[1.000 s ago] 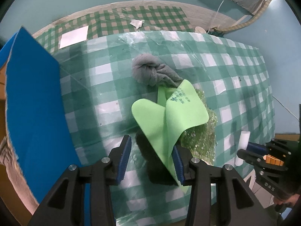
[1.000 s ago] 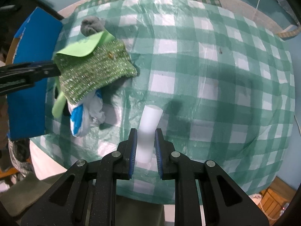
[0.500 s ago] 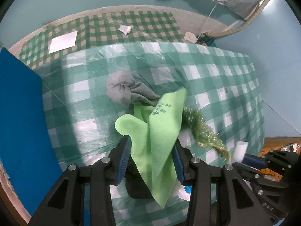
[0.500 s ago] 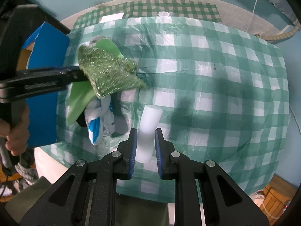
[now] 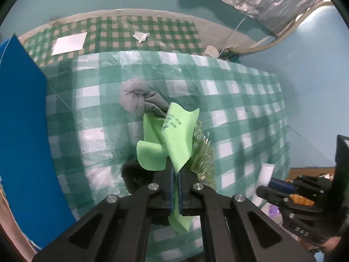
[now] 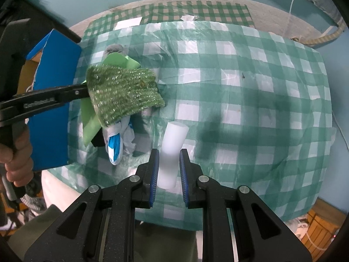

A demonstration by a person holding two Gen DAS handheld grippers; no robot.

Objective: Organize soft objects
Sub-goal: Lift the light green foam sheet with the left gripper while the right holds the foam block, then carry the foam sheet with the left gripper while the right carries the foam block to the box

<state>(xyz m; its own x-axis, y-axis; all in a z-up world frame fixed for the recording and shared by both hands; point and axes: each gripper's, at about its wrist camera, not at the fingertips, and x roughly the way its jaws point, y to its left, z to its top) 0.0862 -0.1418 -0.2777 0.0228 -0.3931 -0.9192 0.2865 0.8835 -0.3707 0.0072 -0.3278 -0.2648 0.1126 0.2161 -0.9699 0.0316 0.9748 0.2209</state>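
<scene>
Your left gripper (image 5: 175, 174) clamps the lime-green foam sheet (image 5: 174, 139), its glittery green scouring cloth (image 6: 124, 93) alongside, above the checked plastic tablecloth (image 6: 240, 100). Your right gripper (image 6: 168, 168) pinches the white foam cylinder (image 6: 172, 144), long axis pointing away, slightly bent.
</scene>
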